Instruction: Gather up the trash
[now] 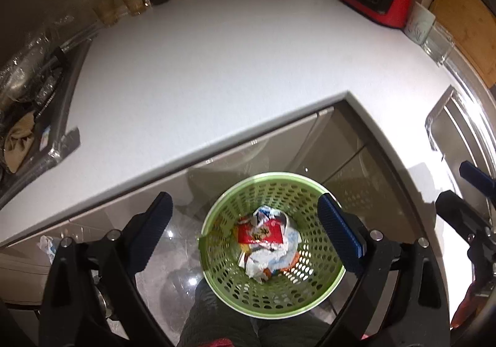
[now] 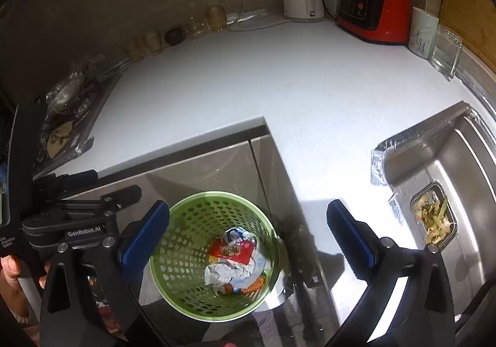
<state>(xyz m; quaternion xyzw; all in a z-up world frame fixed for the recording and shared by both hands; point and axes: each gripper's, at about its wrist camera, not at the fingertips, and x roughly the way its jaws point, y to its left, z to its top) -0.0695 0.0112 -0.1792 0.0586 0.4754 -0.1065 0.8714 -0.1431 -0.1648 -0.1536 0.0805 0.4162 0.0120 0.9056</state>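
Both tools, left tool (image 1: 245, 232) and right tool (image 2: 248, 235), are held wide open and empty above the green bin (image 1: 217, 282), so the worktop (image 1: 217, 68) is best scanned next.

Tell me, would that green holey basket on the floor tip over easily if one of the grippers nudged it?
Probably yes. The green basket looks like thin perforated plastic, so likely light. It holds only crumpled wrappers, which add little weight. The glossy floor might let it slide instead.
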